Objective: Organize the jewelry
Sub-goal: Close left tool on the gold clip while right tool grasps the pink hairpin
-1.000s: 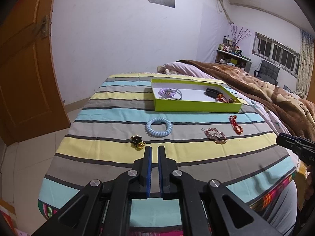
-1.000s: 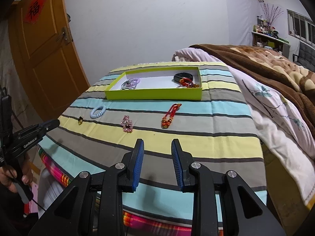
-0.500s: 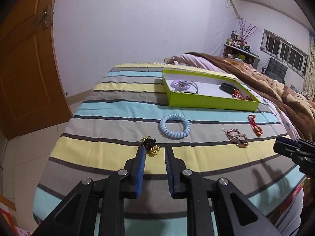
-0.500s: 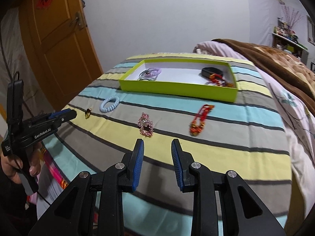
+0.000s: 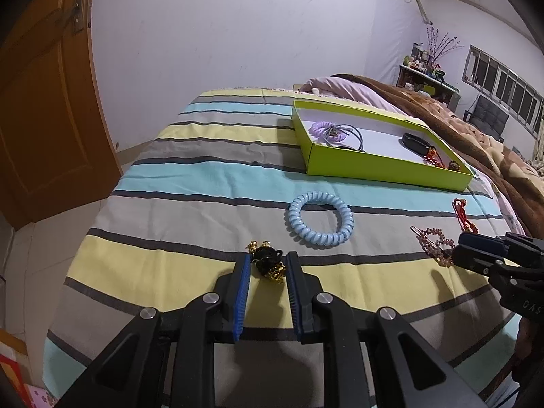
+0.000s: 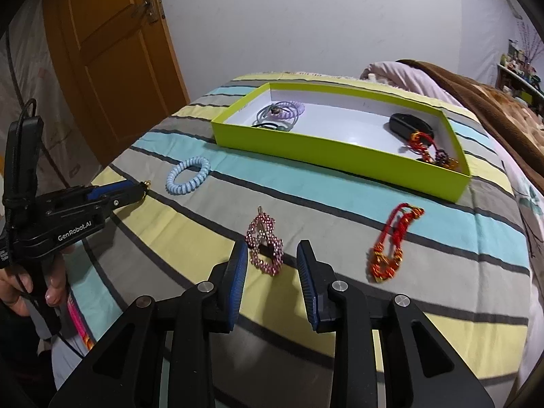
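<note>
My left gripper [image 5: 267, 261] is open, its jaws on either side of a small black and gold clip [image 5: 267, 262] on the striped cloth. My right gripper [image 6: 272, 253] is open, its jaws flanking a pink rhinestone hair clip [image 6: 265, 243]. A light blue spiral hair tie [image 5: 320, 220] lies beyond the black clip. A red and gold bracelet [image 6: 394, 241] lies right of the pink clip. A lime green tray [image 6: 340, 146] at the back holds a purple hair tie, grey bands, a black item and red jewelry.
The striped cloth covers a table [image 5: 204, 170] that drops off at its left and near edges. A brown blanket [image 6: 493, 102] on a bed lies to the right. An orange door [image 5: 44, 102] stands at the left.
Both grippers have moved forward and down toward the cloth. The left gripper's jaws opened and now straddle the black and gold clip. The right gripper's jaws now flank the pink clip.
</note>
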The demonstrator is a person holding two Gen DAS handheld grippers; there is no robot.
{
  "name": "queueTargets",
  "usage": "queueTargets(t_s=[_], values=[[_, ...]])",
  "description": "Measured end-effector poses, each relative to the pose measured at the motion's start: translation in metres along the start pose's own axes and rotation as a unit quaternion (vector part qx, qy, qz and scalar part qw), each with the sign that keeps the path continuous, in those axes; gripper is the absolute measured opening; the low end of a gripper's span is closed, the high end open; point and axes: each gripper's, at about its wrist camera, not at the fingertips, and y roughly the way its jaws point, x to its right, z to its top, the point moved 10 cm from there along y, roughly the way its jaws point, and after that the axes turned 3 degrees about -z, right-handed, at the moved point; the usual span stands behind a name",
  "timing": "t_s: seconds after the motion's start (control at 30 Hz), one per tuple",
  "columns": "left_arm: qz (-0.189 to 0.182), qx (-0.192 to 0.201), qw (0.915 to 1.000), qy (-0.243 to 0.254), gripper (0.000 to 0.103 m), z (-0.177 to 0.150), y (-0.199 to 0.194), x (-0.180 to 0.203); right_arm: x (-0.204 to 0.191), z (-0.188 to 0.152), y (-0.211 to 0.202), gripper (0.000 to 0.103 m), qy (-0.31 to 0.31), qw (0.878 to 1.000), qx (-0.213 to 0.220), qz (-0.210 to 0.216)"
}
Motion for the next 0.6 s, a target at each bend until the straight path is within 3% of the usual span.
queueTargets(t_s=[0.27,0.53,0.6], values=[[0.003,-0.011,0.9999,-0.007,0.024,0.001,0.009,-0.002,-0.006,0.000,0.016,0.031,-0.013,1.000,-0.027,0.002],[0.023,-0.011,0.9995,0.016,0.024,0.001,0.012,0.002,-0.006,-0.001,0.018,0.031,-0.023,0.999,-0.030,-0.014],[0.026,-0.011,0.9994,0.019,0.022,0.002,0.013,0.002,-0.006,-0.001,0.018,0.022,-0.023,0.999,-0.030,-0.018]])
